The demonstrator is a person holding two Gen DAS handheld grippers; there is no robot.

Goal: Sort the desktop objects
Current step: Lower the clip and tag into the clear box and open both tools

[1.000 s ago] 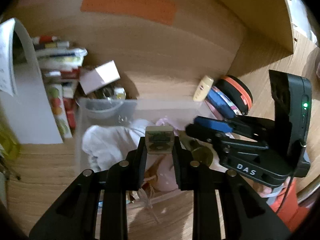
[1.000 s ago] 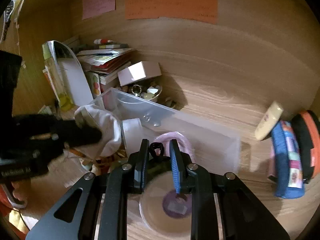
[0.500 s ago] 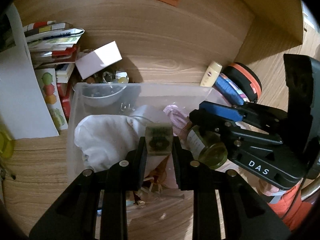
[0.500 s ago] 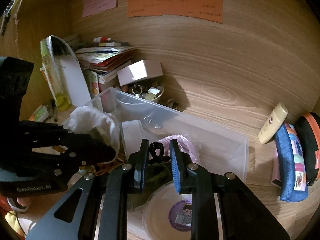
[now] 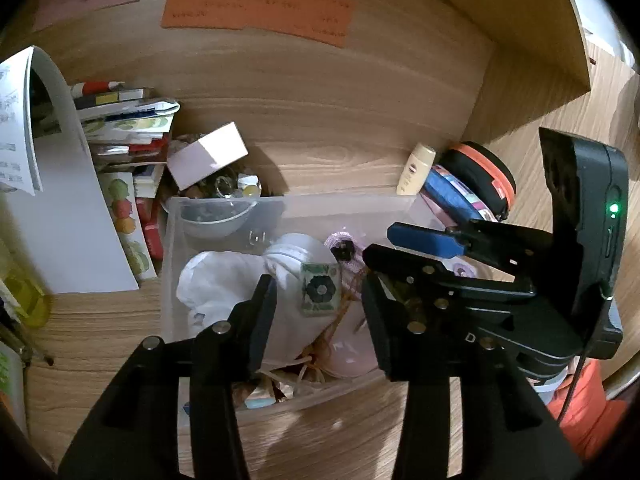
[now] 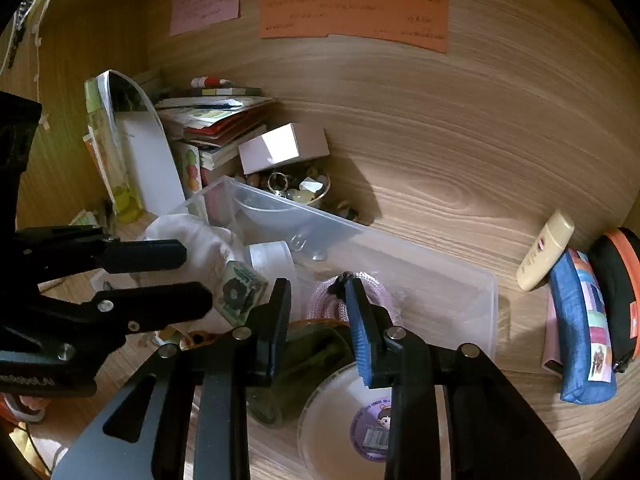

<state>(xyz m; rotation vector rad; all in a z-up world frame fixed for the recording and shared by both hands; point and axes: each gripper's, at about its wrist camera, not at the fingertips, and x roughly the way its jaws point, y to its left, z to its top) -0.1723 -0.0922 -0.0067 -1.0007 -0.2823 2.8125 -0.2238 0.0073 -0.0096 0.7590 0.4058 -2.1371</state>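
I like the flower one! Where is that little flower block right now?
In the left wrist view the flower block sits in the clear box, on the white cloth.

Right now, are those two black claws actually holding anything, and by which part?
Nothing is held. The left gripper has jaws opening, clear of the small green box lying in the clear bin. The right gripper is opening too, its jaws gripping nothing.

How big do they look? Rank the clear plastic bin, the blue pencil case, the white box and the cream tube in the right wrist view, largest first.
1. clear plastic bin
2. blue pencil case, though it is nearer the camera than the box
3. white box
4. cream tube
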